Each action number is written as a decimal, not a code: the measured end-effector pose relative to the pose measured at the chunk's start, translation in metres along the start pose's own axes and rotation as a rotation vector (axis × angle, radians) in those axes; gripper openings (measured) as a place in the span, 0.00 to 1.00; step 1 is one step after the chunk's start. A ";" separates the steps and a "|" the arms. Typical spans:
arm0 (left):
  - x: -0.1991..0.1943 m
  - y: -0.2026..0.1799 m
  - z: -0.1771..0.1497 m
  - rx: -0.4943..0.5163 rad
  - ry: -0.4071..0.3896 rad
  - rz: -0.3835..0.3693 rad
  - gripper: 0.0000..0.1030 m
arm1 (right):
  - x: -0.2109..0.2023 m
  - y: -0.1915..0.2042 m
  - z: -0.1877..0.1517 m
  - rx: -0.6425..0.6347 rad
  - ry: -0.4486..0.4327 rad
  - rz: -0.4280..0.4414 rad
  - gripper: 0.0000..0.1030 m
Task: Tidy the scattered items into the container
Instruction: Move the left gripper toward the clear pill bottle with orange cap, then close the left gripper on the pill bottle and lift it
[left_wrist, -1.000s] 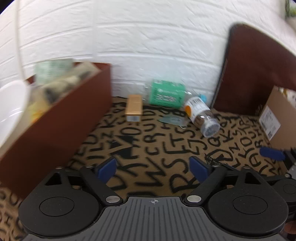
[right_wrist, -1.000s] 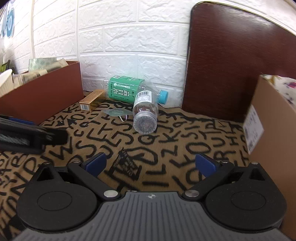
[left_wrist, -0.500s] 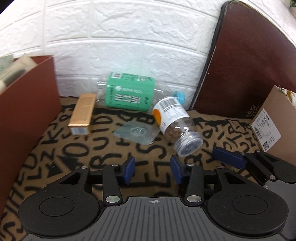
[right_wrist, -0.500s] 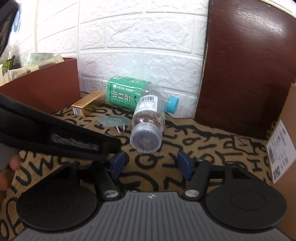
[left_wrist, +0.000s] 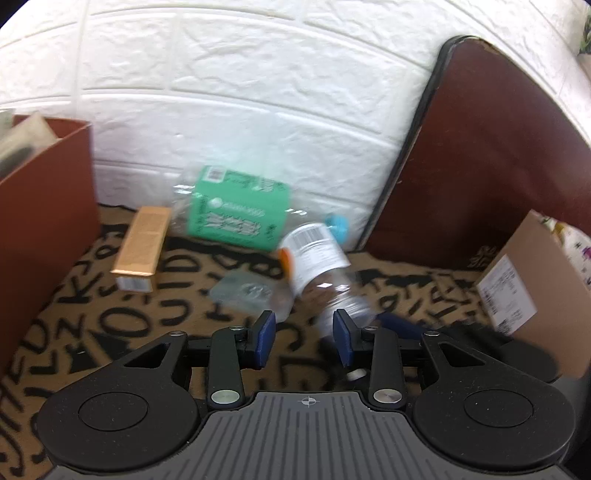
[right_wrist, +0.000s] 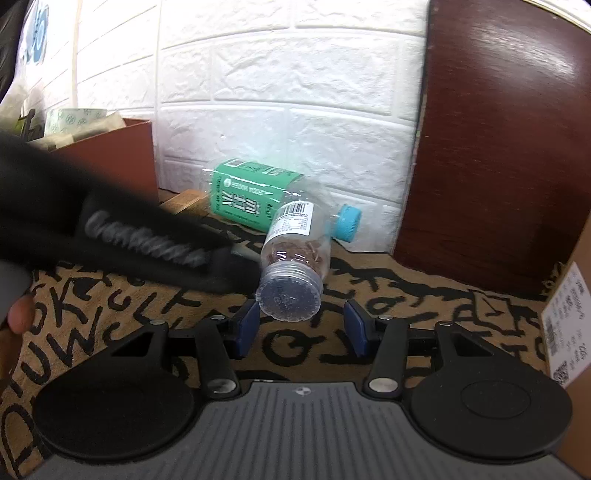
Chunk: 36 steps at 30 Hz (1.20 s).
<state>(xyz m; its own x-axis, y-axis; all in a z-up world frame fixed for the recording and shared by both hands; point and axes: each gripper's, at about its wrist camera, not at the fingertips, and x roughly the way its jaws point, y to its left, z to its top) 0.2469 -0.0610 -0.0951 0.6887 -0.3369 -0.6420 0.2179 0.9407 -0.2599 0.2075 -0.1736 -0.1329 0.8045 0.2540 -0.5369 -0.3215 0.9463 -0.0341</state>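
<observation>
A clear jar with a white label (left_wrist: 317, 258) lies on the lettered mat, its base toward me (right_wrist: 291, 291). Behind it lies a green-labelled bottle (left_wrist: 240, 212) with a blue cap (right_wrist: 348, 221). A gold box (left_wrist: 142, 243) and a clear flat packet (left_wrist: 245, 291) lie to the left. The brown container (left_wrist: 44, 206) stands at the far left. My left gripper (left_wrist: 301, 338) is open, just short of the packet and jar. My right gripper (right_wrist: 301, 328) is open, its fingers just in front of the jar's base, not touching it.
A dark brown board (left_wrist: 480, 155) leans on the white brick wall at the right. A cardboard box (left_wrist: 535, 273) stands at the far right. In the right wrist view the left gripper's black body (right_wrist: 122, 236) crosses the left side and hides the gold box.
Both grippers moved forward toward the jar and narrowed from wide open to part open. The right gripper's fingers now sit close before the jar's base.
</observation>
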 end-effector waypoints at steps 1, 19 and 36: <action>0.004 -0.004 0.002 0.012 0.010 -0.014 0.49 | 0.001 0.002 0.000 -0.011 0.002 0.000 0.55; 0.032 -0.010 0.012 -0.014 0.095 -0.047 0.34 | 0.006 -0.005 0.004 0.007 -0.004 -0.016 0.42; -0.069 -0.017 -0.064 -0.045 0.132 -0.094 0.29 | -0.097 0.032 -0.040 0.020 0.000 0.019 0.41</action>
<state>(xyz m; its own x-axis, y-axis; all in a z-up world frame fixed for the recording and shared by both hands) 0.1512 -0.0558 -0.0927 0.5694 -0.4281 -0.7018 0.2434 0.9032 -0.3535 0.0990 -0.1760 -0.1158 0.7984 0.2720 -0.5372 -0.3266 0.9451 -0.0069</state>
